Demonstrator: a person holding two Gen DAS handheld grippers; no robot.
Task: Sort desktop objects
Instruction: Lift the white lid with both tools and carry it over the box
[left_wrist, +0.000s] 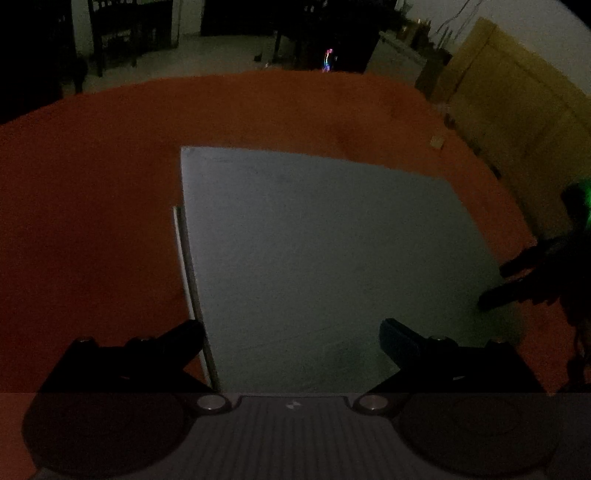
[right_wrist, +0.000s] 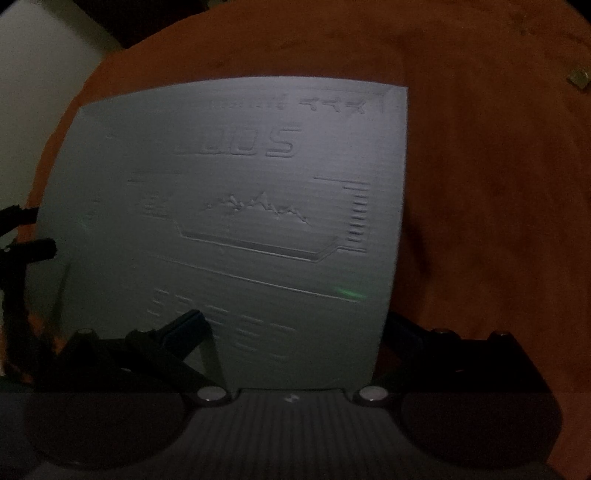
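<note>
The room is very dim. A flat silver-grey box (left_wrist: 317, 251) lies on the orange tabletop (left_wrist: 92, 206). In the right wrist view the grey box (right_wrist: 236, 229) shows embossed lettering and line graphics on its lid. My left gripper (left_wrist: 291, 332) hangs open over the box's near left part, its left finger outside the box's left edge. My right gripper (right_wrist: 297, 323) is open over the near right corner, its right finger past the box's edge. Neither holds anything. Each gripper shows at the other view's edge: the right gripper (left_wrist: 502, 282) and the left gripper (right_wrist: 33, 230).
A thin pale strip (left_wrist: 183, 266) runs along the box's left side. A small tan block (left_wrist: 437, 141) lies on the cloth beyond the box, also visible as the tan block (right_wrist: 578, 77). A yellow-brown cabinet (left_wrist: 517, 110) stands at the right; dark chairs (left_wrist: 118, 33) behind the table.
</note>
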